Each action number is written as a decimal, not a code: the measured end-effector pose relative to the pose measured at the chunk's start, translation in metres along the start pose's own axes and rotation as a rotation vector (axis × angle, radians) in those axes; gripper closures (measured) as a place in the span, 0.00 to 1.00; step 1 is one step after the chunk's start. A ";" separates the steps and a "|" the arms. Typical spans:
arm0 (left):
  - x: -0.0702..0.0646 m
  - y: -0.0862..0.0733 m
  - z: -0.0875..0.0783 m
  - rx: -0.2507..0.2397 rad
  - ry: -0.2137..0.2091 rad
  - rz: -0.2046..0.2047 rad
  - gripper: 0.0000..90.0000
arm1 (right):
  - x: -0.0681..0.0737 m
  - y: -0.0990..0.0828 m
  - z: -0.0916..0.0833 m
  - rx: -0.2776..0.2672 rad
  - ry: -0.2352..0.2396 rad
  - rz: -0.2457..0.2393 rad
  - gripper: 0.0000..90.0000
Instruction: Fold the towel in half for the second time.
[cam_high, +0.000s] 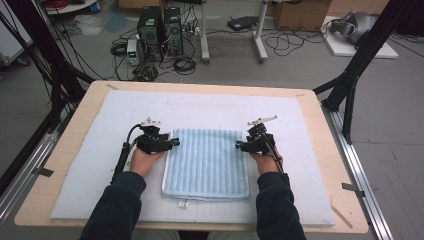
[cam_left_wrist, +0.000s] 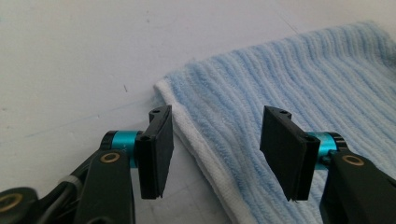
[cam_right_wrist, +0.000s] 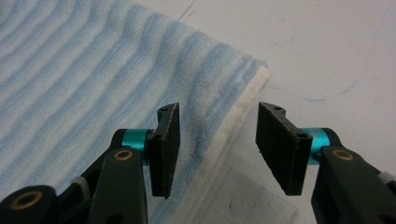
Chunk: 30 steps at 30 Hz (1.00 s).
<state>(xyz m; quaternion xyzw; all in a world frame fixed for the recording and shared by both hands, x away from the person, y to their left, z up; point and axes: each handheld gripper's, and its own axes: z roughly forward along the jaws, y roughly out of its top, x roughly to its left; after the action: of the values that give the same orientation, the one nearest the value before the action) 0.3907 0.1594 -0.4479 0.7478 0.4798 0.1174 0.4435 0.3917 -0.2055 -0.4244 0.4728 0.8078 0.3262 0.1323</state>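
Pale mat (cam_high: 90, 165) on wooden table (cam_high: 65, 165)

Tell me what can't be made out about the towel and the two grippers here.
- Towel layers: high view, too small to count.
- Left gripper pads' contact with the towel edge: left gripper view, angle hides it.
- Towel's near tag: high view, too small to read.

One folded blue striped towel (cam_high: 206, 162) on one white mat (cam_high: 90, 165), on one wooden table (cam_high: 65, 155). Two grippers: left gripper (cam_high: 176, 142), right gripper (cam_high: 238, 145). Two computer towers (cam_high: 161, 31) on the floor behind.
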 end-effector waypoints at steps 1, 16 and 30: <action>-0.001 -0.001 0.001 0.002 -0.004 0.004 0.53 | 0.001 0.000 0.002 0.005 0.000 -0.004 0.57; -0.011 -0.004 0.005 0.016 0.012 0.076 0.92 | 0.003 -0.001 0.012 0.038 0.047 -0.019 0.89; -0.009 0.003 -0.012 -0.086 -0.046 0.028 0.94 | 0.006 0.000 -0.004 -0.054 0.029 -0.042 0.95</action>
<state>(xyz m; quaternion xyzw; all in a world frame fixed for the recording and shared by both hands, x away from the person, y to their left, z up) 0.3811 0.1581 -0.4361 0.7373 0.4534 0.1269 0.4845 0.3863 -0.2026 -0.4210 0.4472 0.8103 0.3519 0.1399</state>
